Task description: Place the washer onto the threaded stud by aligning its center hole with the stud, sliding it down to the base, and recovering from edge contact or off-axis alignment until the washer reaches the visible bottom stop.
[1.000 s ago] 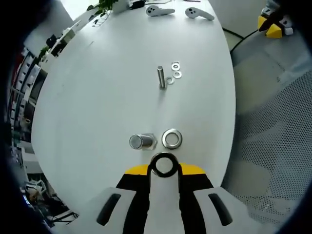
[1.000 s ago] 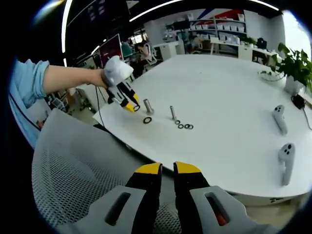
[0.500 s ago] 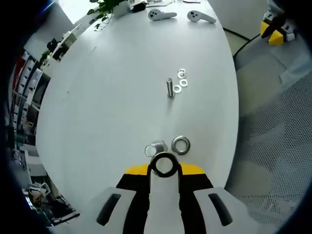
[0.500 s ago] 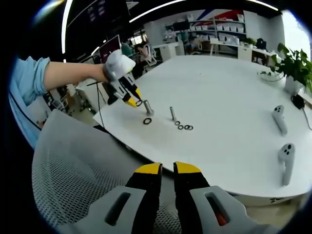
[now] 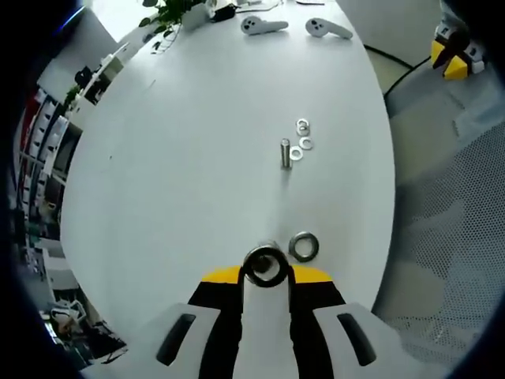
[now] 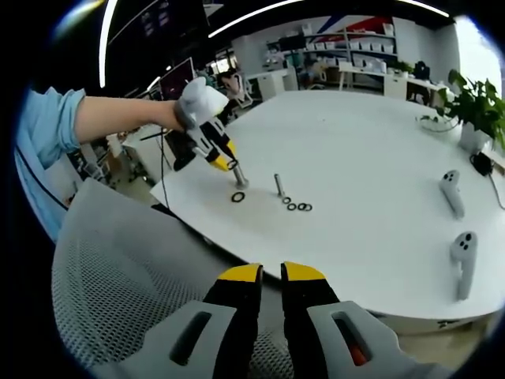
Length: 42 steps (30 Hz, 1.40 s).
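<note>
The washer [image 5: 265, 267], a flat metal ring, is gripped by the closed left gripper [image 5: 265, 272], its hole facing the camera, approx. over the upright threaded stud [image 6: 238, 175]. A 2nd washer [image 5: 304, 246] lies at 2 o'clock. The right gripper [image 6: 271, 276] is held closed, empty, over the mesh chair [image 6: 134, 292].

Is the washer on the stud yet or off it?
Cannot tell. The left hand-held gripper holds the washer right over the stud, hiding whether the hole has caught the tip.
</note>
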Available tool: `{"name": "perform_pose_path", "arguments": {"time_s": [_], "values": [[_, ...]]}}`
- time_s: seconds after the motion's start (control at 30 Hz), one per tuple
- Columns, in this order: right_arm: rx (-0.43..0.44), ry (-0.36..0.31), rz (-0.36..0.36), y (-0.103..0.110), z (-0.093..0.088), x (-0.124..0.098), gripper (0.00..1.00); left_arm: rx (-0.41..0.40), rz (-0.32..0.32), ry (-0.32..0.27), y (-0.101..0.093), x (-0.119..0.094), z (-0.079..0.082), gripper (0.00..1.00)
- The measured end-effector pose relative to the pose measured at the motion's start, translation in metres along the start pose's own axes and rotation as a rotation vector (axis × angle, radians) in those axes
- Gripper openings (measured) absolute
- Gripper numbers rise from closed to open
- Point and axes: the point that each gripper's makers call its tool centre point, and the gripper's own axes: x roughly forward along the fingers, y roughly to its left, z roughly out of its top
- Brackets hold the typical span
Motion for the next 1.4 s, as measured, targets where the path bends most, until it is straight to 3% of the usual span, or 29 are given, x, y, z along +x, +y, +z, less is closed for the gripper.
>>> {"name": "perform_pose_path", "arguments": {"time_s": [0.63,1.4], "values": [[0.003,0.001,-0.002,0.0,0.0,0.0,0.12,0.036,-0.021,0.059,0.003,0.022,-0.005,0.19],[-0.001,0.006,0.001,0.0,-0.001,0.0,0.12,0.008,-0.049,0.085,-0.002,0.049,-0.011,0.2]]}}
